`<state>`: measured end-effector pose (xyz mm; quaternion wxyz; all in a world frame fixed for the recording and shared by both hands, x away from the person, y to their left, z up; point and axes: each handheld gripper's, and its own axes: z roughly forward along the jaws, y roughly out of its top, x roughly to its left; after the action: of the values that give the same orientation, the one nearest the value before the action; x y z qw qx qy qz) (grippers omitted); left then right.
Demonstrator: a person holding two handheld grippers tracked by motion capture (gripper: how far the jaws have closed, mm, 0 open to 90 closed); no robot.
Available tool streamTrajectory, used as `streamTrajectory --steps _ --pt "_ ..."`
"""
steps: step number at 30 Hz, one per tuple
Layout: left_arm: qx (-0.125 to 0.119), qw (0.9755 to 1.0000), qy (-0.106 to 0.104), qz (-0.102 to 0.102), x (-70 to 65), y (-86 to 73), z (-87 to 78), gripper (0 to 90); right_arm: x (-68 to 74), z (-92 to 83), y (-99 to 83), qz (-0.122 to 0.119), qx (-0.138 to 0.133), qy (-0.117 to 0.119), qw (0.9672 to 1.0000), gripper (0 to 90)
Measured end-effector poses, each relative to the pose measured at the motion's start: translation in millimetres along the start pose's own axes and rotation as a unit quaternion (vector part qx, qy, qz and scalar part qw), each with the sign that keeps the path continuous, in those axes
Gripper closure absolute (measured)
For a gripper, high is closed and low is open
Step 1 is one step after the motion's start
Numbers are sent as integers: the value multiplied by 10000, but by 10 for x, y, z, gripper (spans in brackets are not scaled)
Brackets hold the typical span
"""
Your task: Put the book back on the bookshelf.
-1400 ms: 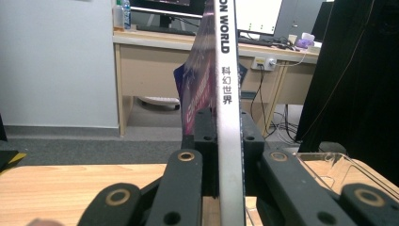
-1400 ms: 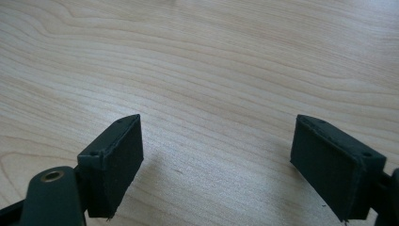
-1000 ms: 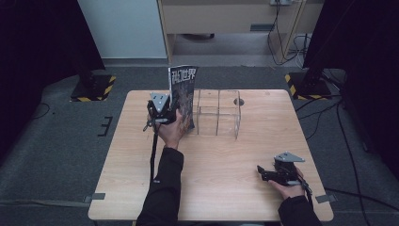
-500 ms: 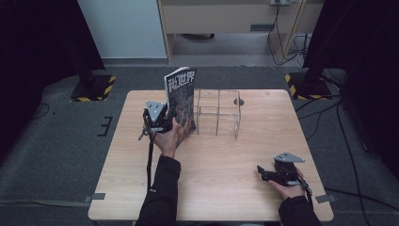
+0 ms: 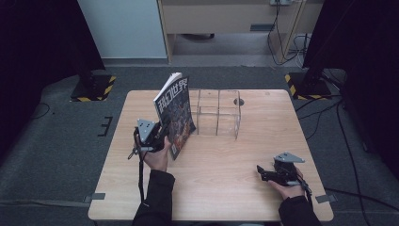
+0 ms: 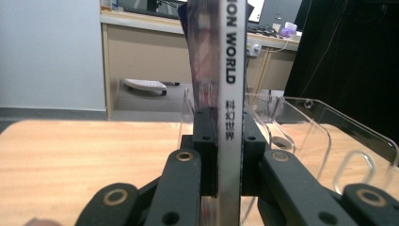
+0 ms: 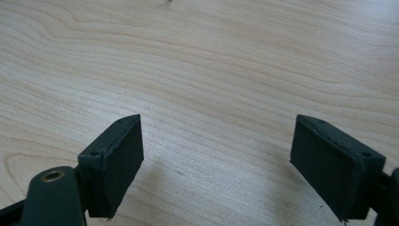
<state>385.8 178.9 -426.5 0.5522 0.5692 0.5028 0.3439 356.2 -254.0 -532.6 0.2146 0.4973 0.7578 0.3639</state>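
High view: left gripper point(image 5: 157, 136) has its jaws clamped on the lower spine edge of a magazine point(image 5: 175, 113), which stands nearly upright, tilted a little away from the gripper, over the table point(image 5: 226, 183) just left of the clear acrylic rack point(image 5: 217, 113); whether its bottom edge touches the wood I cannot tell. Holding it by the spine keeps the pages together and the magazine vertical, which judging by the rack's upright dividers suits sliding it into a slot. The right gripper point(image 5: 263, 173) rests low near the table's near right edge, well apart from the rack, seemingly parked out of the way. Left gripper view: both black jaws press against the magazine's spine point(image 6: 230, 117), printed lettering running up it; the clear rack point(image 6: 301, 127) sits just behind and to the right, slots open. Right gripper view: jaws spread wide with nothing between them, bare wood grain point(image 7: 211, 70) underneath.
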Motion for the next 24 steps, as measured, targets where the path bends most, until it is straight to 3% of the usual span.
streamTrajectory --steps 12,18,22,24 --pt "144 9999 23 78 35 -116 -86 807 20 3 8 19 30 30 10000 176" --pt "19 10000 51 59 72 -6 -132 777 14 3 11 -4 30 31 10000 176" --pt "69 9999 37 93 68 37 -140 795 16 3 14 11 36 26 10000 176" --pt "45 10000 -61 -37 82 43 -137 810 18 1 17 -6 17 14 10000 176"
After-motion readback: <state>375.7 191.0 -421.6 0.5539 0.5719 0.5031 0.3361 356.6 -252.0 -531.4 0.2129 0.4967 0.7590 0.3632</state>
